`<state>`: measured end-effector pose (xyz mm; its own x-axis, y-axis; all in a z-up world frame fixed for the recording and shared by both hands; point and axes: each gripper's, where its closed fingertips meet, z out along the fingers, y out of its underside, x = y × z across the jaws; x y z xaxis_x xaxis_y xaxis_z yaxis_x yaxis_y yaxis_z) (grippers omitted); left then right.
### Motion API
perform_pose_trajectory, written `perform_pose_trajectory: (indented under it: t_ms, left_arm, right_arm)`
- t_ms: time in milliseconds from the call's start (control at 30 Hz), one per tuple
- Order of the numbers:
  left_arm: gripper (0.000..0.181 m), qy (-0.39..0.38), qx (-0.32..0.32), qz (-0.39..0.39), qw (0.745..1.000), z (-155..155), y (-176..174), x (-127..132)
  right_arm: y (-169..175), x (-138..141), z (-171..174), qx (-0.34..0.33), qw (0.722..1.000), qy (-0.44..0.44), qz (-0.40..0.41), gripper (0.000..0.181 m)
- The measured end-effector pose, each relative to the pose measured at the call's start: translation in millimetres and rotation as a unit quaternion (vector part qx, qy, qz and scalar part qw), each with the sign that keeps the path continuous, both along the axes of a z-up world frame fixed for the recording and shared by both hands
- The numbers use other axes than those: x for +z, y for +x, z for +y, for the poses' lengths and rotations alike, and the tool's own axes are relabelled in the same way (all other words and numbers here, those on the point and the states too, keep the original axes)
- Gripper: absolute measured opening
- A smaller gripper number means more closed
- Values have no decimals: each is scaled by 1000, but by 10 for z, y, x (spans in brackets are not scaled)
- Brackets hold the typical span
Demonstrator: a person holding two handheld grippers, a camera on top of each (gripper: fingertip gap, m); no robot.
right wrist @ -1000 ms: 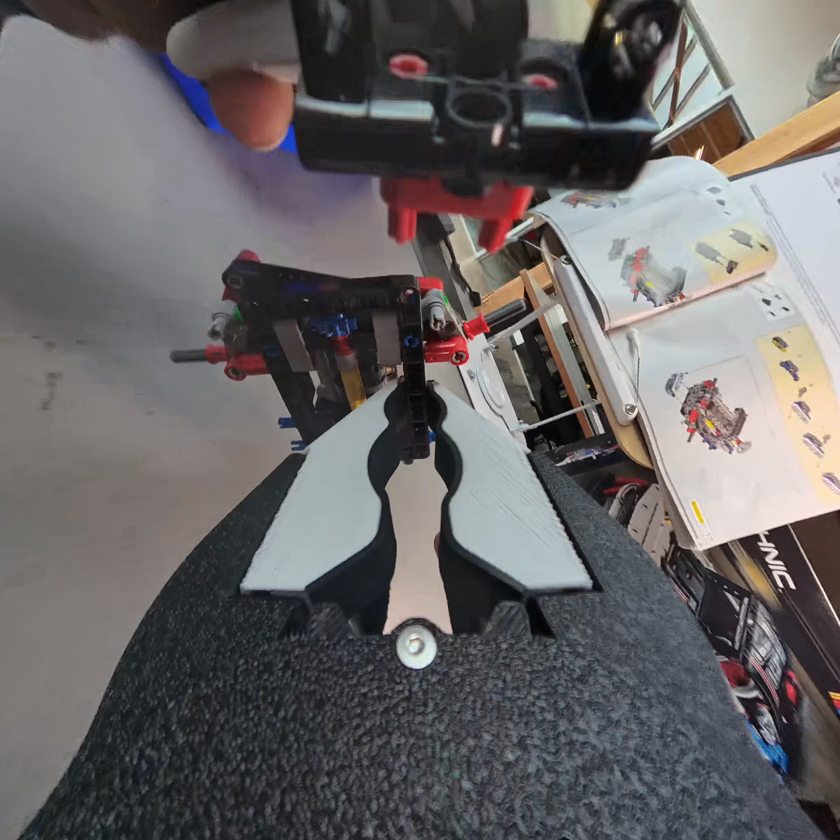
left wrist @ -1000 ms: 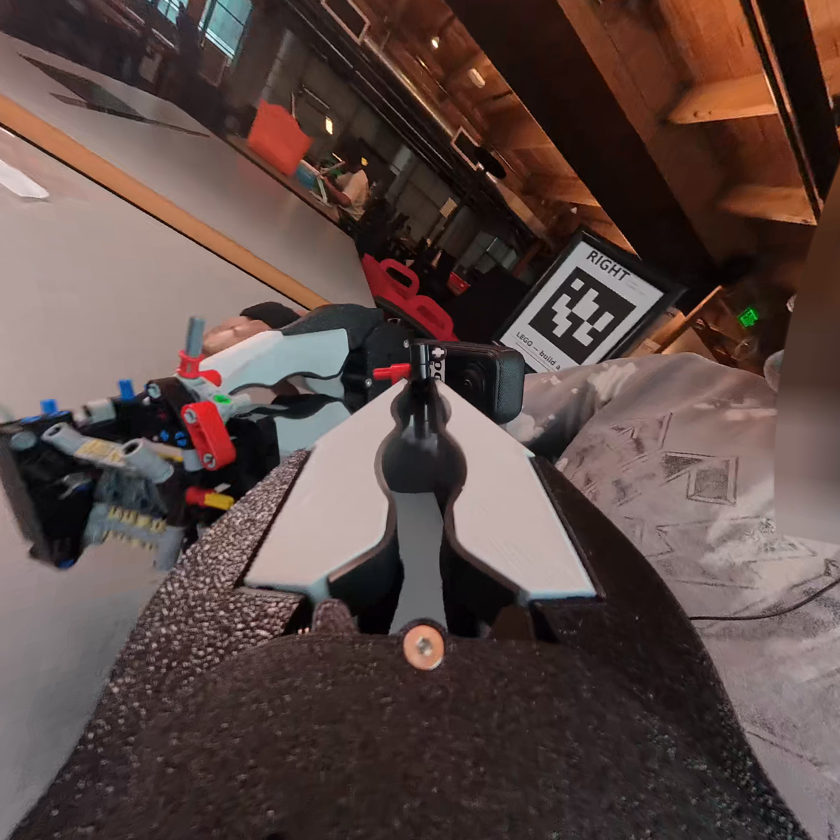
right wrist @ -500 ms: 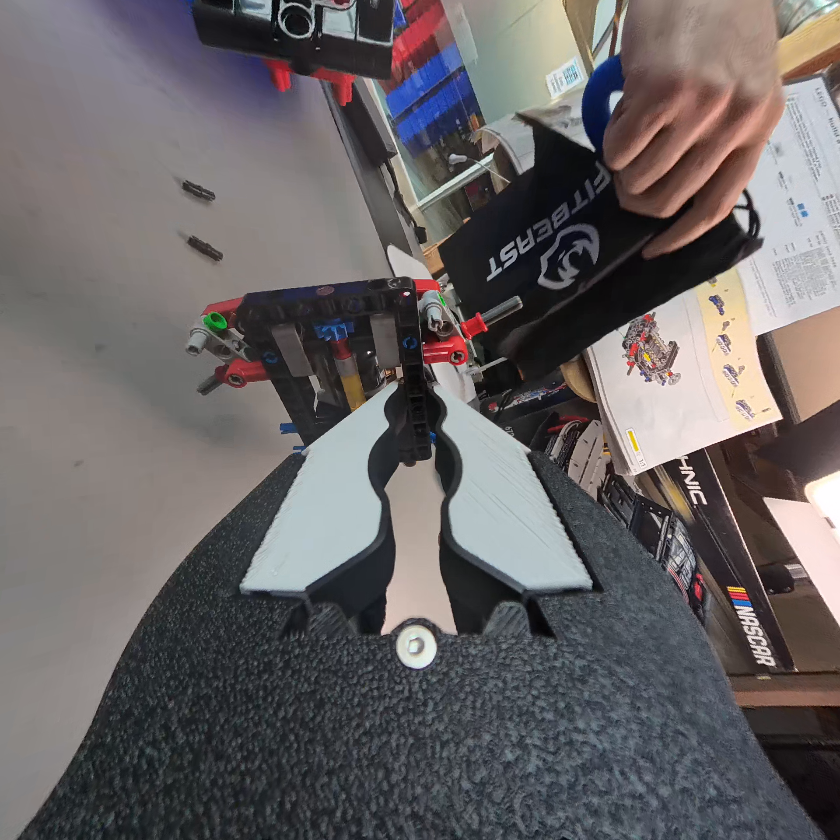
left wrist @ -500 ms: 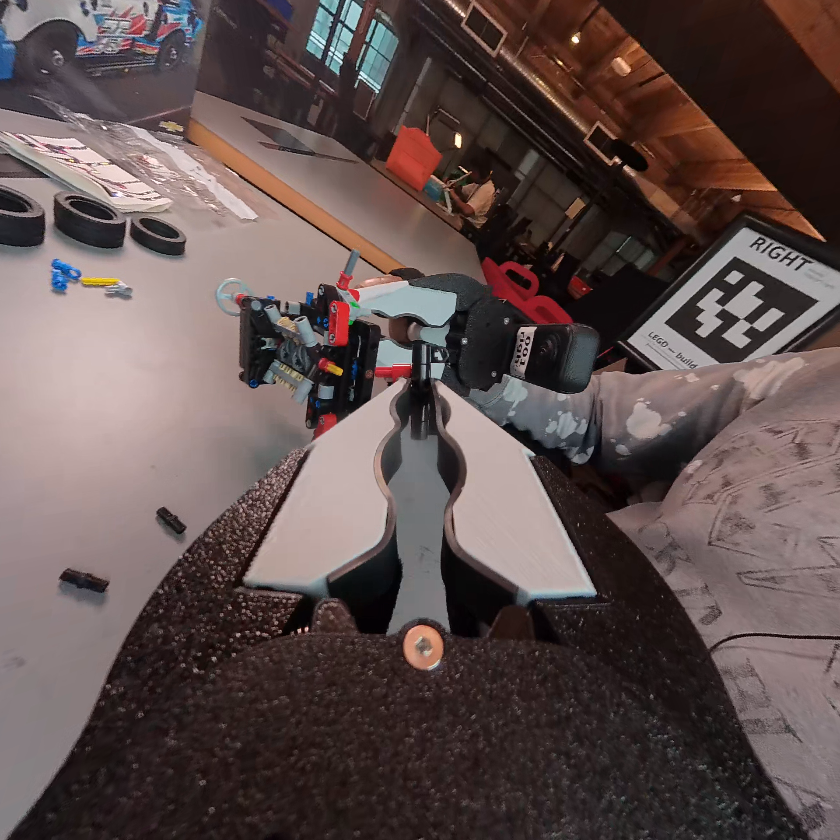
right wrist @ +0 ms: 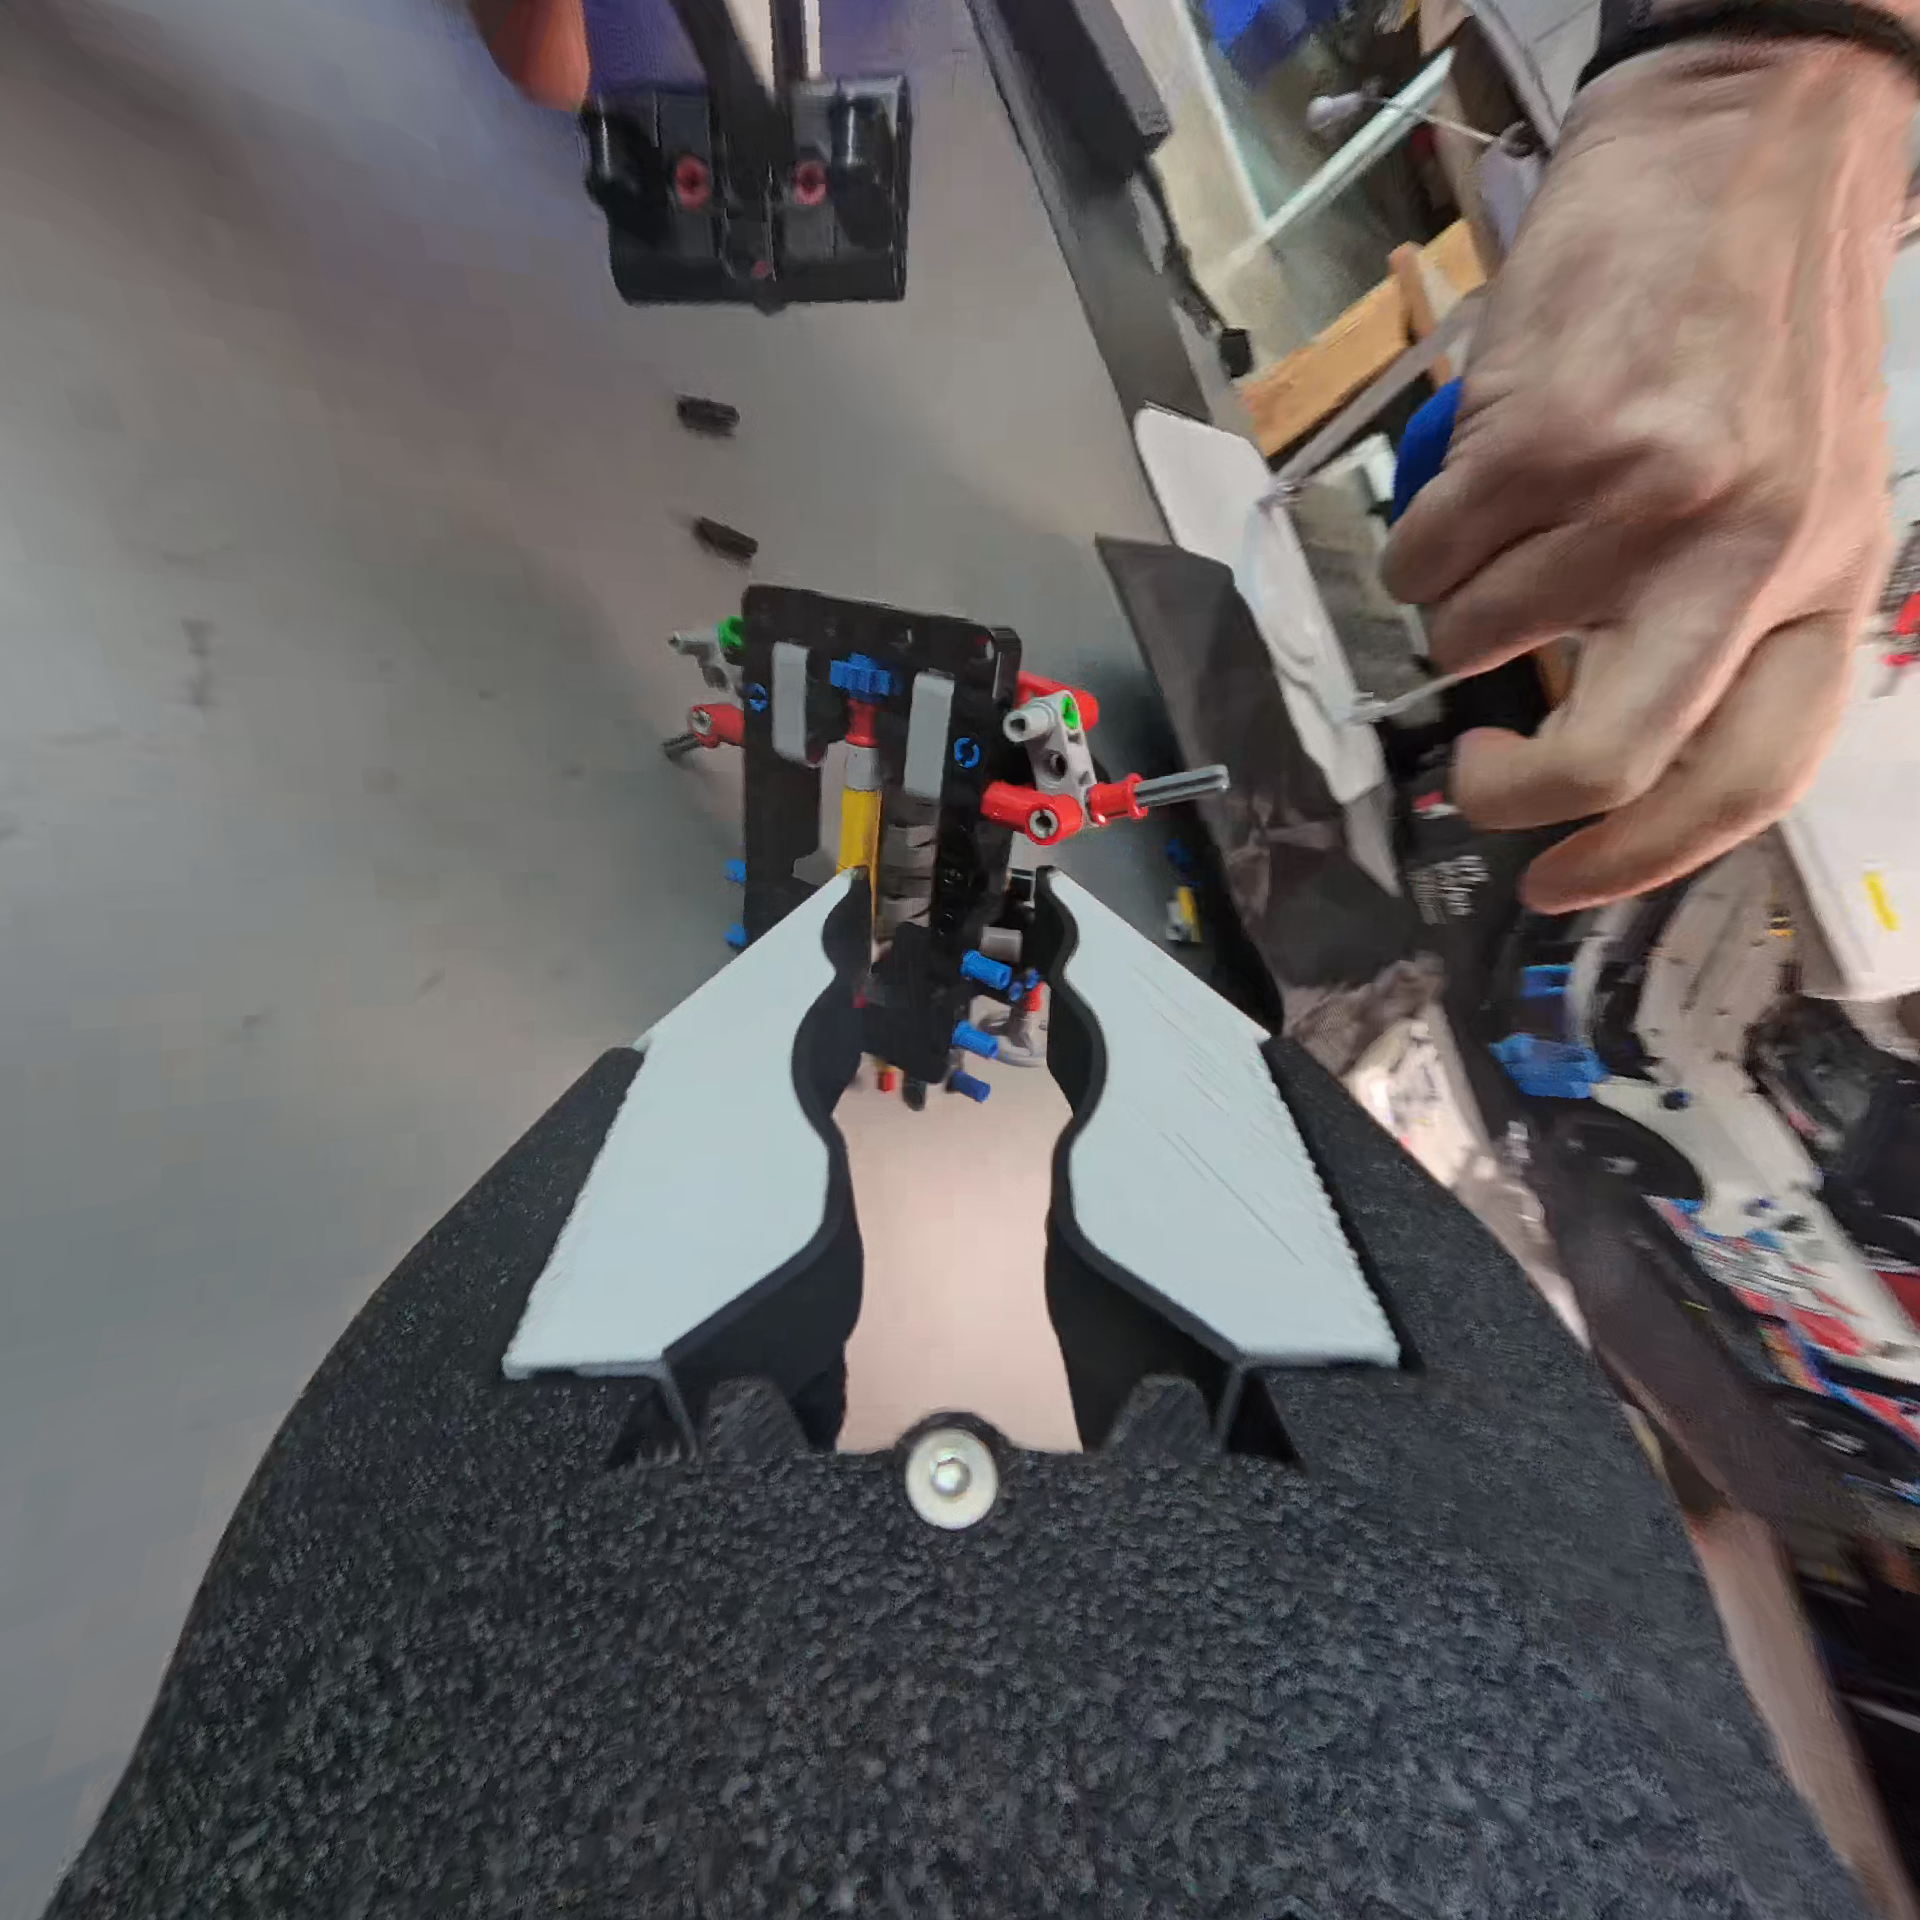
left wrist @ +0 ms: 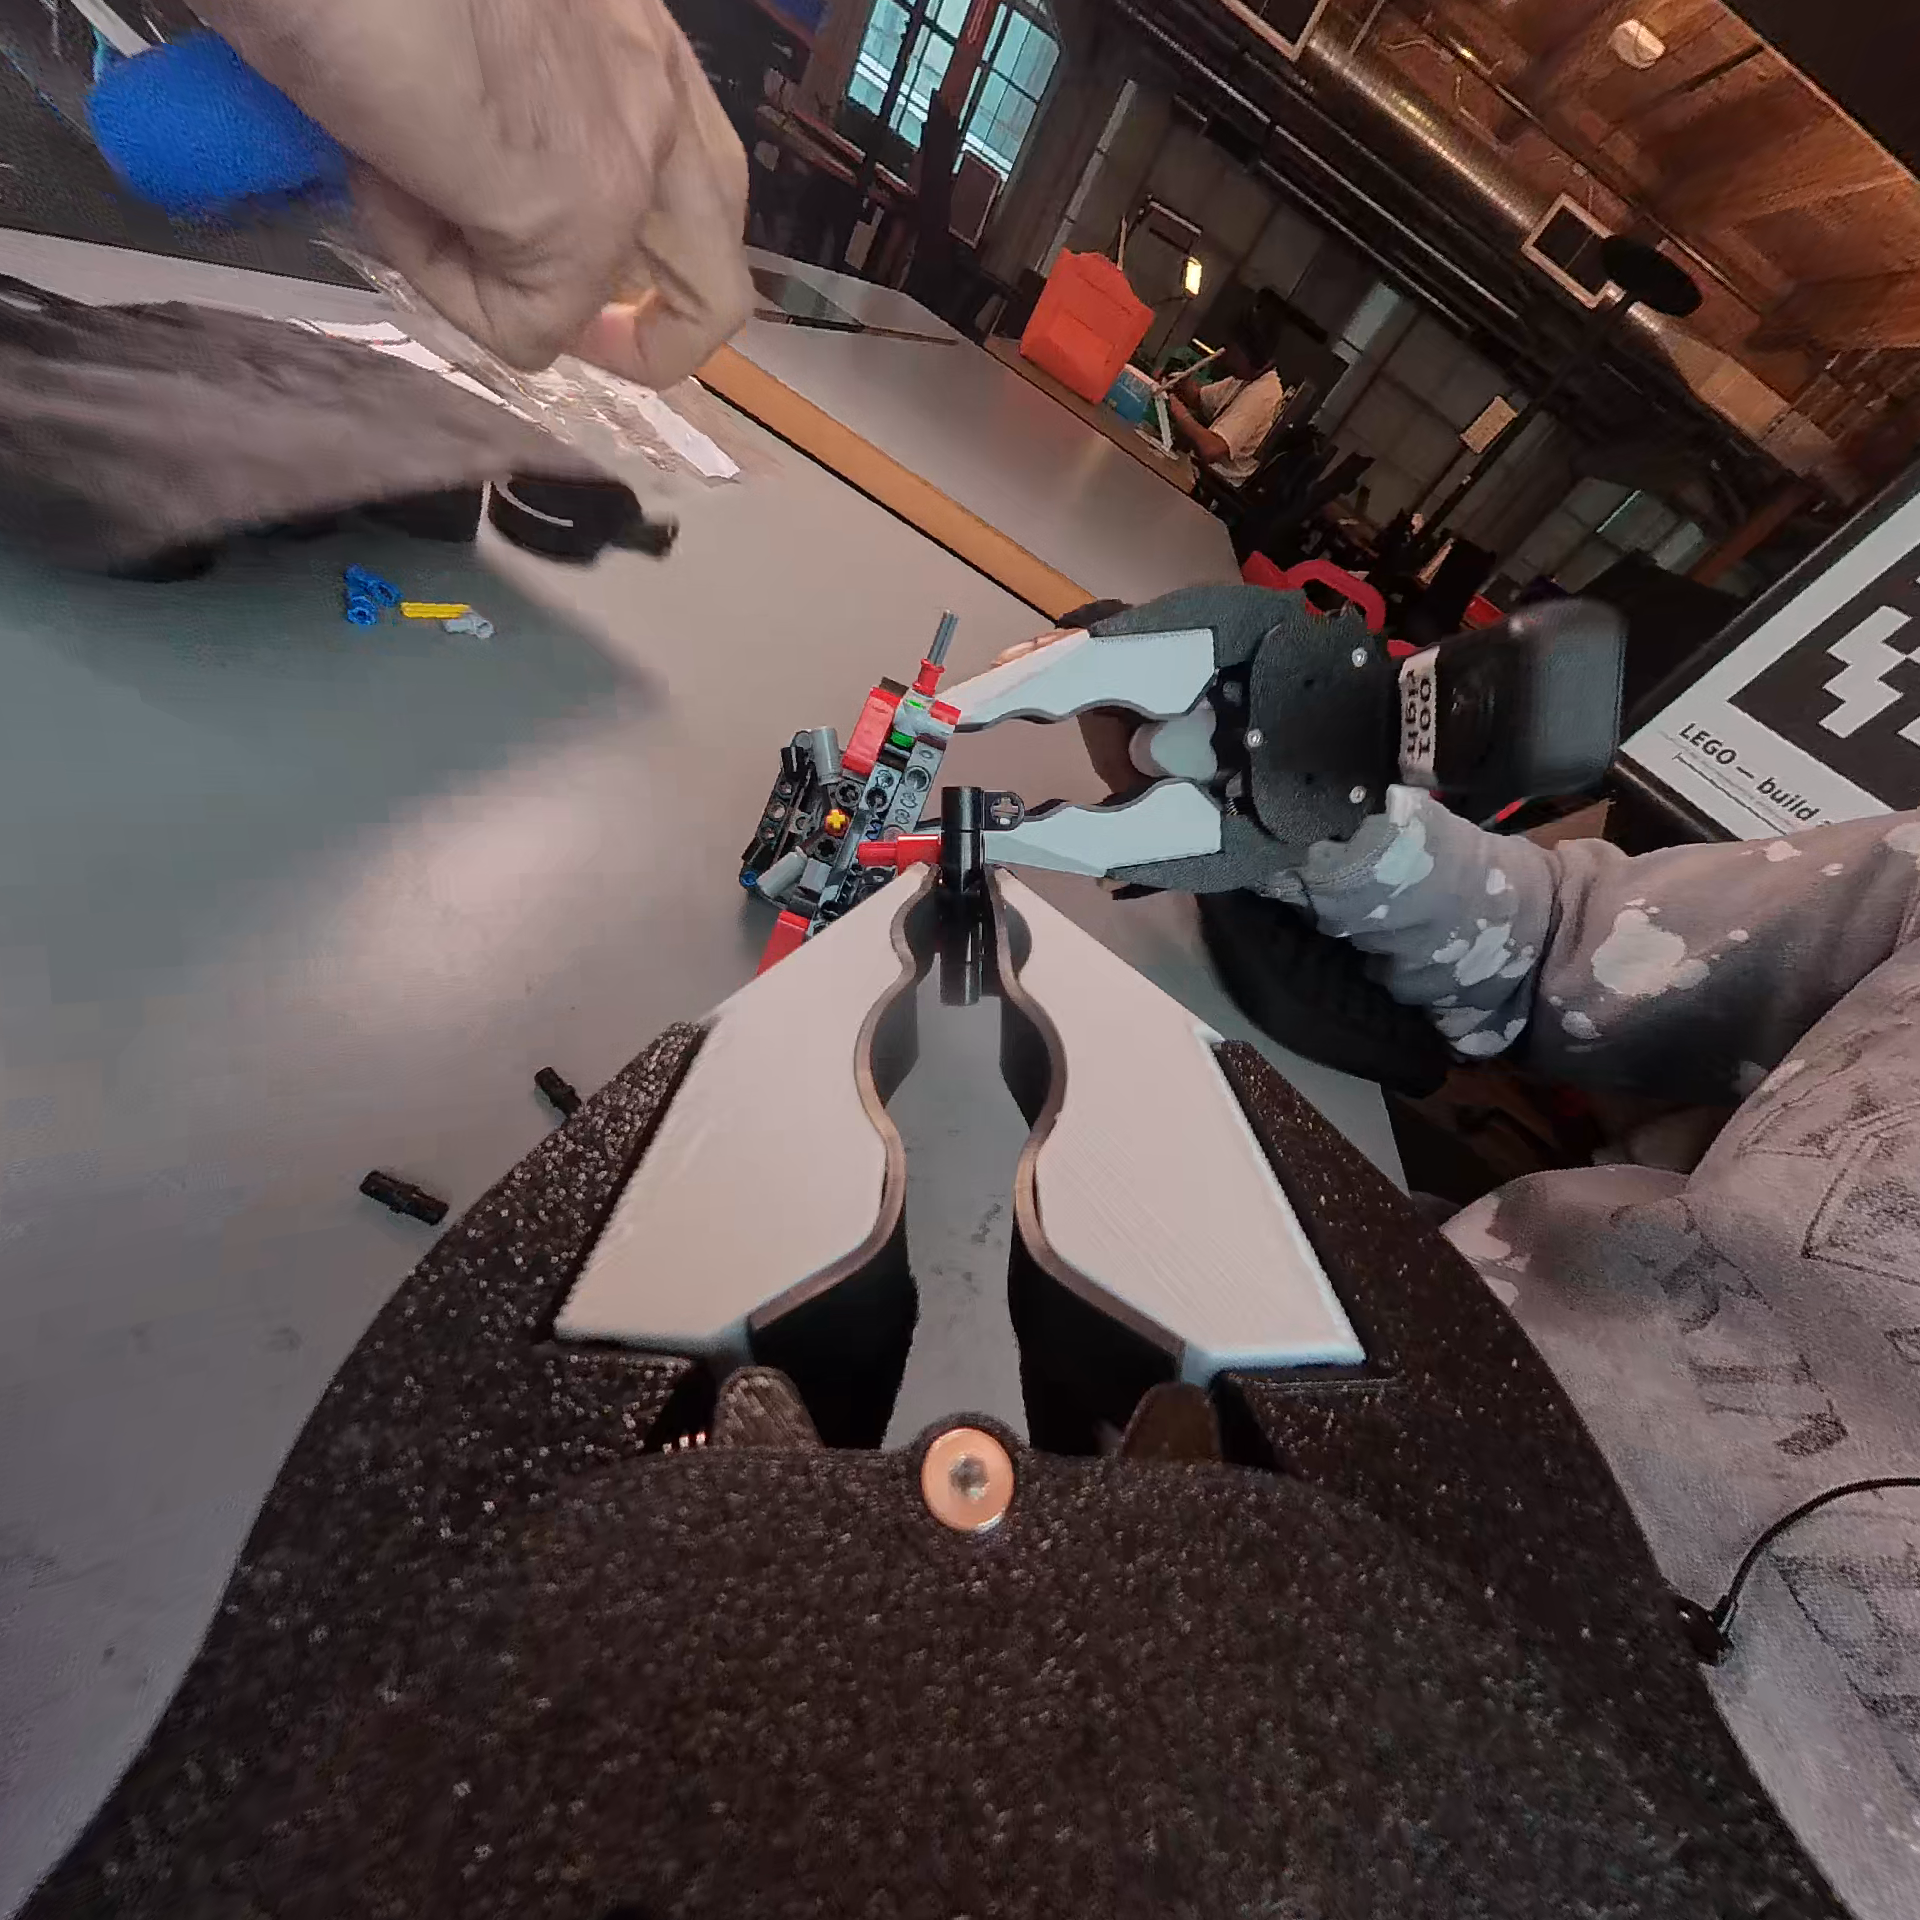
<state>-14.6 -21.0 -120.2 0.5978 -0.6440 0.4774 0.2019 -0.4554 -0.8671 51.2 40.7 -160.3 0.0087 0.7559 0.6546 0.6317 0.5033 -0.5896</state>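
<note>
Left gripper (left wrist: 962, 883) jaws clamped on small black connector piece (left wrist: 963, 935). Right gripper (right wrist: 948, 883) jaws parted around brick assembly (right wrist: 883, 769) resting on grey surface (right wrist: 312, 727); grip unclear.

A smooth grey table (left wrist: 260, 831) with a wooden edge strip carries everything. Near its middle rests a black, red and grey brick model (left wrist: 847, 800). Two small black pins (left wrist: 403, 1197) lie apart on the bare top closer in. Farther off sits a little cluster of blue, yellow and grey pieces (left wrist: 416, 611), then a black tyre (left wrist: 561, 514) (blurred) beside clear plastic wrap (left wrist: 623, 416) and white paper.
</note>
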Motion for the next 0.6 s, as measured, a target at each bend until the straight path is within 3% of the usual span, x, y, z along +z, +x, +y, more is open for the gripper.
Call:
perform_pose_trajectory:
  t_ms: [67, 133, 233, 333, 400, 500, 600]
  left_arm:
    - [7, -4, -1, 0, 1000, 2, 7, -19]
    - [7, -5, -3, 2, 1000, -3, 14, -31]
    - [7, -7, -6, 7, 1000, -8, 23, -51]
    - [7, -9, -6, 6, 1000, -7, 25, -57]
    - [7, -9, -6, 4, 1000, -7, 21, -55]
    - [7, -11, -7, 2, 1000, -5, 22, -56]
    - [7, -11, -10, 3, 1000, -15, 30, -59]
  right_arm:
    - [-2, 35, -233, 58, 992, -115, 11, 36]
    - [28, 145, -488, 127, 968, -213, 35, 29]
    - [81, 308, -593, 173, 941, -281, 77, 29]
    - [106, 359, -325, 132, 949, -262, 112, 30]
    - [125, 270, -47, 85, 963, -229, 109, 45]
    - [95, -117, 134, 54, 967, -244, 40, 75]
    - [-11, -343, 106, 64, 968, -241, 12, 59]
